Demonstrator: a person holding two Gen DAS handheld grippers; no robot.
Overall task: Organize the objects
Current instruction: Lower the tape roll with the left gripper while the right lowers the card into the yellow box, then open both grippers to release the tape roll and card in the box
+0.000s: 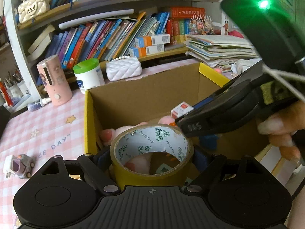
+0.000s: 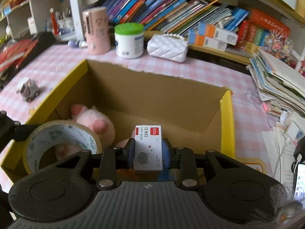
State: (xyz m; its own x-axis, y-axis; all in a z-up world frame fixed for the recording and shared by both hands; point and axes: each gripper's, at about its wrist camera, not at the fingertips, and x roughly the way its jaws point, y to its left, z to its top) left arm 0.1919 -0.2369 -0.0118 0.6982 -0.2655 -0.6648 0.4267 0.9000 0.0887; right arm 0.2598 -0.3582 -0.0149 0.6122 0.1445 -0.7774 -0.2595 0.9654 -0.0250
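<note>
My left gripper is shut on a roll of brown tape, held over the near edge of an open cardboard box with yellow outer walls. The tape roll also shows in the right wrist view. My right gripper is shut on a small white staple box with red labels, held above the cardboard box. The right gripper also shows in the left wrist view, with the staple box at its tip. A pink plush toy lies inside the box.
A small toy car sits on the pink checked tablecloth left of the box. Behind the box stand a pink cylinder, a green-lidded white tub and a white quilted purse. Bookshelves stand at the back; a paper stack lies right.
</note>
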